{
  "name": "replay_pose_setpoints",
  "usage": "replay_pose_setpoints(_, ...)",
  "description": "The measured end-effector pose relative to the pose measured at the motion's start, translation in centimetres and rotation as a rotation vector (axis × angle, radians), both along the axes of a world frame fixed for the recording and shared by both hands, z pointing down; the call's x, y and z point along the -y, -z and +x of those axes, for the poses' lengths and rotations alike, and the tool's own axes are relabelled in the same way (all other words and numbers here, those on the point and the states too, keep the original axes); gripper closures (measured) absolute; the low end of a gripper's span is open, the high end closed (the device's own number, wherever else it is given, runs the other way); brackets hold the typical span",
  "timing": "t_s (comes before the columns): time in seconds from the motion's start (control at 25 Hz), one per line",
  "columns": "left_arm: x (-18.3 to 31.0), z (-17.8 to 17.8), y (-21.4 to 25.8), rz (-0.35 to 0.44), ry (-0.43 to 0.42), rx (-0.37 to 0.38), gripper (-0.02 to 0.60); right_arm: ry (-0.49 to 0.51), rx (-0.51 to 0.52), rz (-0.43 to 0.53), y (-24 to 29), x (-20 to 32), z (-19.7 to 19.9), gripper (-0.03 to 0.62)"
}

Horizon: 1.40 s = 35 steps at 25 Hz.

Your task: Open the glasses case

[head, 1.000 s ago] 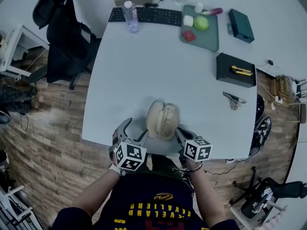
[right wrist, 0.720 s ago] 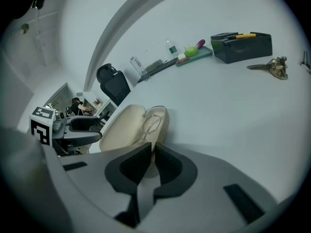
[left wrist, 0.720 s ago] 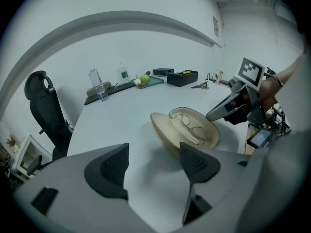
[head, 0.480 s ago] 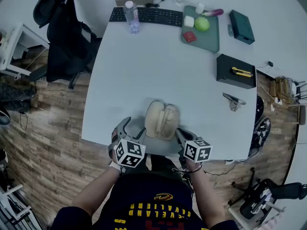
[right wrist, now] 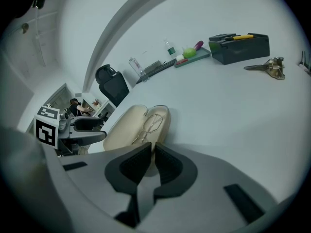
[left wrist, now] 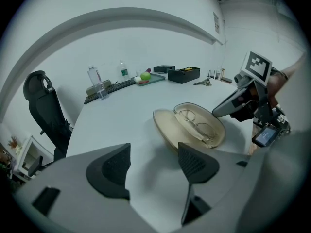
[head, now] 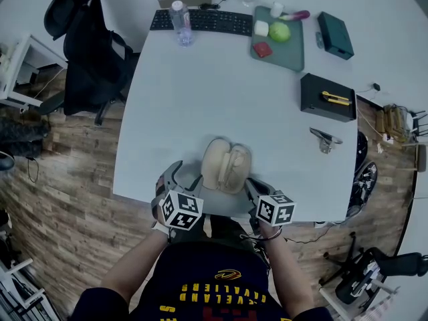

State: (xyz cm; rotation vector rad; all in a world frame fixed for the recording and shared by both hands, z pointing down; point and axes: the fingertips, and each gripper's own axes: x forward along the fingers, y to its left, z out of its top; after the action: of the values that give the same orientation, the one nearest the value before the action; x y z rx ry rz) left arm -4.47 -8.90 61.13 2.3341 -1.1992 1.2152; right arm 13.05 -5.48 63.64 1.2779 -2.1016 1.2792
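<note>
The glasses case [head: 226, 168] lies wide open near the table's [head: 200, 99] front edge, so the job looks done. The left tongs [left wrist: 155, 164] are apart and empty, and have just been closing a little. The right tongs [right wrist: 150, 166] are nearly together and seem to pinch the case's rim. Let go gently there, so it doesn't slide.

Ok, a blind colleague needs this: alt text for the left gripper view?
An open beige glasses case holding wire glasses lies on a white table. The jaws of the left gripper, having just closed a little, stand apart with nothing between; the right gripper is at the case's right edge.
</note>
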Motion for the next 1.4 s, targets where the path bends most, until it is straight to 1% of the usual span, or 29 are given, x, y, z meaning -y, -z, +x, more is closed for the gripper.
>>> replay_pose_setpoints(1.04, 0.4, -0.1, -0.1, 0.005, -0.007, 0.003, 0.262, -0.008, 0.006, -0.001, 0.0, 0.2, -0.1, 0.556)
replay_pose_setpoints(1.2, 0.4, -0.2, -0.1, 0.005, 0.002, -0.015, 0.261, -0.012, 0.017, 0.005, 0.1, 0.2, -0.1, 0.556)
replay_pose_setpoints(1.4, 0.1, -0.1, 0.5, 0.009, -0.001, -0.04, 0.261, -0.023, 0.038, 0.042, 1.5, 0.6, -0.6, 0.556)
